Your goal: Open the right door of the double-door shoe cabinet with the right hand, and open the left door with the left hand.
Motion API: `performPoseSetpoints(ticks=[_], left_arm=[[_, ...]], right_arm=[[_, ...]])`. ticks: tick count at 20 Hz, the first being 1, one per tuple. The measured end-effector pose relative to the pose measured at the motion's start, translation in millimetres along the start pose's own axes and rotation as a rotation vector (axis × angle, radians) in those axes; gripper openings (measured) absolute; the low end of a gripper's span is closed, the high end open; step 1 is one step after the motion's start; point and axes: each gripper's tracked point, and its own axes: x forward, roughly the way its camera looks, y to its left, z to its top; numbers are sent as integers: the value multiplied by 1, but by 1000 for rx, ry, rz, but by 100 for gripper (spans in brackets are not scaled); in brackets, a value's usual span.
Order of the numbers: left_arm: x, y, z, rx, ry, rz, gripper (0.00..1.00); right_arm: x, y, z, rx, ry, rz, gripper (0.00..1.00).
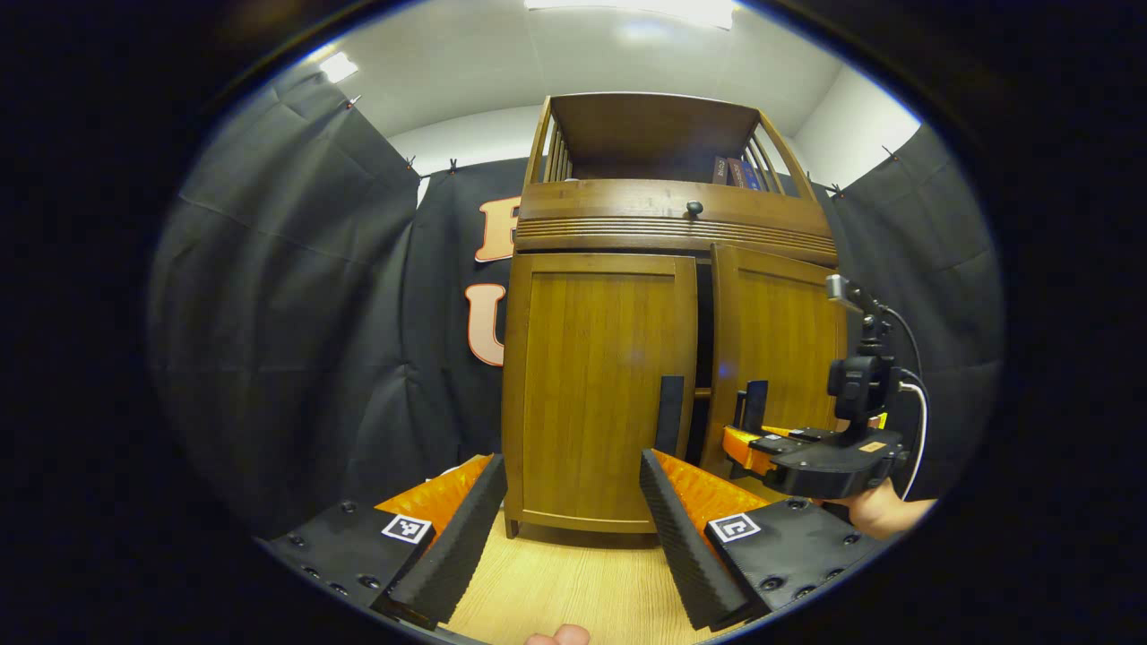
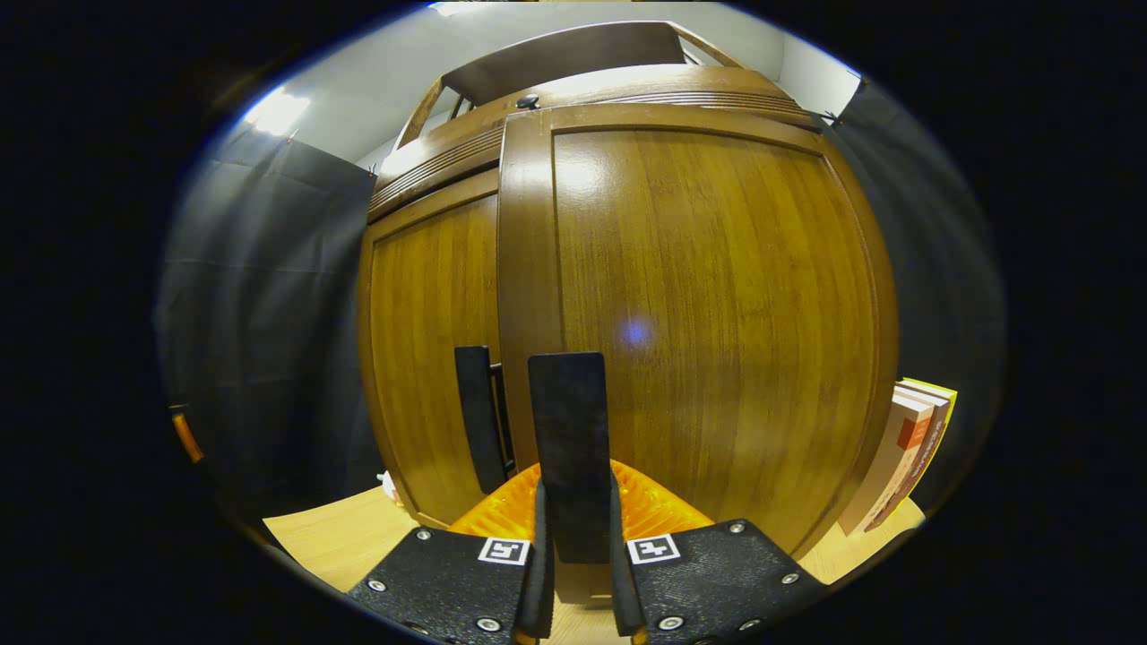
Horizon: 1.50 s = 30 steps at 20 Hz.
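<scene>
The brown wooden double-door shoe cabinet (image 1: 627, 358) stands on the pale wood bench (image 1: 573, 582), w/ two doors. In the left gripper view the left door (image 1: 596, 385) sits flush and closed, while the right door (image 1: 780, 349) is swung slightly ajar, a dark gap between the two. Each door carries one dark vertical bar handle: the left handle (image 1: 669, 414) and the right handle (image 2: 569, 448), so two handles total. Above the doors runs a ribbed drawer front w/ one small dark round knob (image 1: 694, 208), and an open railed shelf on top holds a few books (image 1: 737, 172).

The right claw (image 2: 573, 582) is narrowed onto the right handle, both fingers pressing its sides (seen close up in the right gripper view). A hand (image 1: 883, 511) holds that tool from below. The left claw (image 1: 573, 528) is spread wide, nothing between its fingers, facing the closed left door from a little way off.

Approx two or three more books (image 2: 905, 457) lean beside the cabinet's right side.
</scene>
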Motion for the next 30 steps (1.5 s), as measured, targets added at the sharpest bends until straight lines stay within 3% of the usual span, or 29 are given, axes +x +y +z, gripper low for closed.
performPoseSetpoints(ticks=[2, 4, 7, 11, 13, 17, 18, 20, 22, 23, 25, 29, 30], left_arm=[[-6, -6, -3, 5, 4, -13, 99], [-10, -17, -2, 12, 2, -32, 96], [-8, -32, -3, 4, 5, -61, 95], [-8, -53, -2, -6, 12, -106, 96], [-10, -63, -1, -3, 10, -128, 96], [-12, -80, 1, -1, 4, -165, 99], [-13, -84, 0, -2, 4, -173, 94], [-13, -91, -1, -10, 7, -188, 99], [-15, -98, -2, -23, 12, -202, 99], [-16, -102, -2, -30, 15, -211, 98], [-19, -109, -4, -31, 22, -232, 96], [-18, -118, -4, -19, 20, -257, 94], [-18, -121, -3, -19, 18, -262, 94]], right_arm=[[-19, 0, 3, 5, 3, 10, 22], [-41, -3, 7, 16, 4, 17, 25], [-74, -12, 7, 18, 6, 14, 22], [-111, -32, 6, 13, 14, -4, 29], [-123, -40, 7, 1, 20, -17, 25], [-149, -61, 7, 0, 24, -69, 25], [-154, -67, 8, 3, 22, -86, 29], [-164, -82, 7, -2, 25, -127, 21], [-178, -102, -9, -25, 76, -183, 24], [-190, -112, -6, -26, 48, -208, 28], [-201, -135, -1, -3, 44, -252, 16], [-216, -180, -3, 4, 43, -349, 5], [-217, -185, -4, 15, 43, -344, 2]])
